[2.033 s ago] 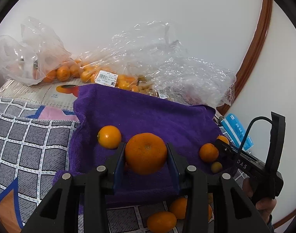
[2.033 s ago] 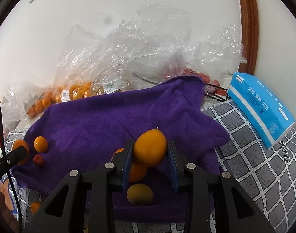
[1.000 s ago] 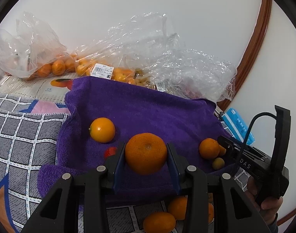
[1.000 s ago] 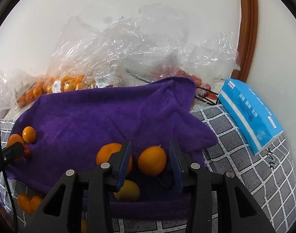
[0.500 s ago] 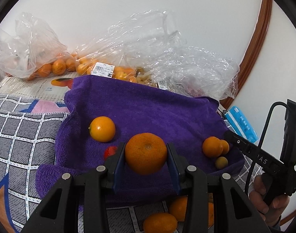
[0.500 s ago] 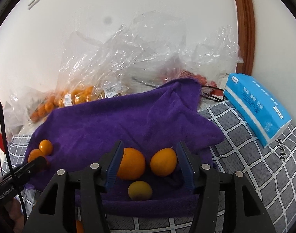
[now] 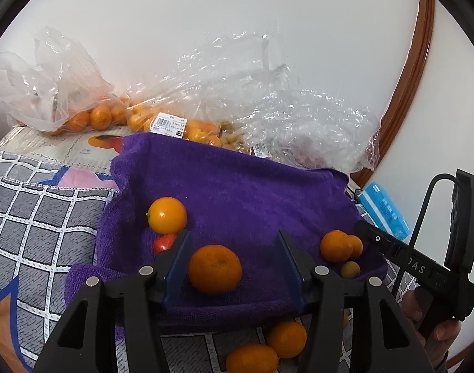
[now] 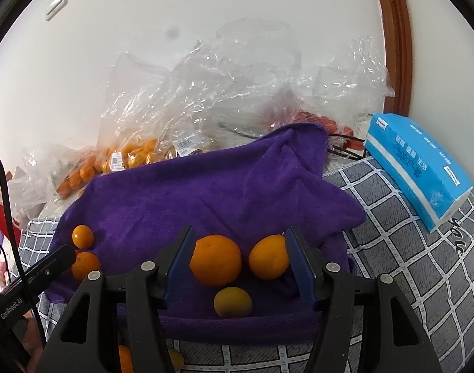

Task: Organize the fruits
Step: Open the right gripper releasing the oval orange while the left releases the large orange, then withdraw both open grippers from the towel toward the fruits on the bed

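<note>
The mandarin (image 7: 214, 269) lies on the purple towel (image 7: 237, 192), between the left gripper's (image 7: 234, 262) jaws, which have just been opening and no longer press it. The right gripper (image 8: 238, 261) stands open too, its jaws still widening around an orange (image 8: 215, 259) and a smaller orange (image 8: 268, 261) resting on the towel.

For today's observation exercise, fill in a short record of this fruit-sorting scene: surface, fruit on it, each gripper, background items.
surface: purple towel on a checked cloth
left gripper: open, jaws just widened; large orange lies between them on the towel
right gripper: open, jaws just widened, around two oranges
background: plastic bags of fruit, blue tissue pack
</note>
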Demonstrator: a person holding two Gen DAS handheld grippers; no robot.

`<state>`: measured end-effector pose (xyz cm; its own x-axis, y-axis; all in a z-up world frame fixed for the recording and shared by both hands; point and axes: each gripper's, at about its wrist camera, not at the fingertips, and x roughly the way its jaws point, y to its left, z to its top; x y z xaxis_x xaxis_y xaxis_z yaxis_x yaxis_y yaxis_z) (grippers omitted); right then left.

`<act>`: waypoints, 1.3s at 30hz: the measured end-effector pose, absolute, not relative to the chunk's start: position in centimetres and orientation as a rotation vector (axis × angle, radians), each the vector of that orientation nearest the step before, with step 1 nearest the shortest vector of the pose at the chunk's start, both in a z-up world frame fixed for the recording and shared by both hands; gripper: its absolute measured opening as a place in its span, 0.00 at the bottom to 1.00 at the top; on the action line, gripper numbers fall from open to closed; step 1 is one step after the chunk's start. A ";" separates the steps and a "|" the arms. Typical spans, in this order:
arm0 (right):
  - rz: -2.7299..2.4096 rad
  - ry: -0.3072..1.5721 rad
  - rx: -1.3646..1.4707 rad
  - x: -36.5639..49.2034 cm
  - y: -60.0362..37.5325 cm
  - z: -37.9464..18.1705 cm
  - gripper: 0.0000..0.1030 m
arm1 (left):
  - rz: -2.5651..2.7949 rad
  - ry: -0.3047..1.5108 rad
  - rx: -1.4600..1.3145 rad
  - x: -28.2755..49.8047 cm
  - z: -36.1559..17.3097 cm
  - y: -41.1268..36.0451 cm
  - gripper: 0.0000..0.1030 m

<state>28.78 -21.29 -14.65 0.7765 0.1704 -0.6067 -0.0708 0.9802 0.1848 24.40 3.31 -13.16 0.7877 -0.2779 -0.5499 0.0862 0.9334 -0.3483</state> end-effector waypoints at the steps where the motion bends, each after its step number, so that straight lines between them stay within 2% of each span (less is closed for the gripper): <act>1: 0.132 0.667 0.151 28.7 -21.2 -14.6 0.59 | -0.197 0.630 -0.316 24.3 -13.1 3.3 0.51; 11: 0.147 0.632 0.095 27.4 -19.5 -13.8 0.60 | -0.182 0.553 -0.332 23.0 -12.1 3.7 0.53; 18: 0.093 0.587 0.066 25.9 -19.1 -12.7 0.60 | -0.206 0.584 -0.334 23.1 -12.0 3.6 0.53; 28: 0.142 0.713 0.133 24.3 -20.1 -13.9 0.60 | -0.196 0.581 -0.370 22.8 -11.7 4.3 0.53; 39: 0.189 0.825 0.082 21.5 -18.2 -17.6 0.60 | -0.196 0.596 -0.438 22.8 -11.6 5.3 0.60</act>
<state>21.53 -18.22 -17.65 0.6631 0.1986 -0.7217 -0.1348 0.9801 0.1459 22.80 5.28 -11.63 0.8127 -0.3018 -0.4985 0.0535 0.8905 -0.4519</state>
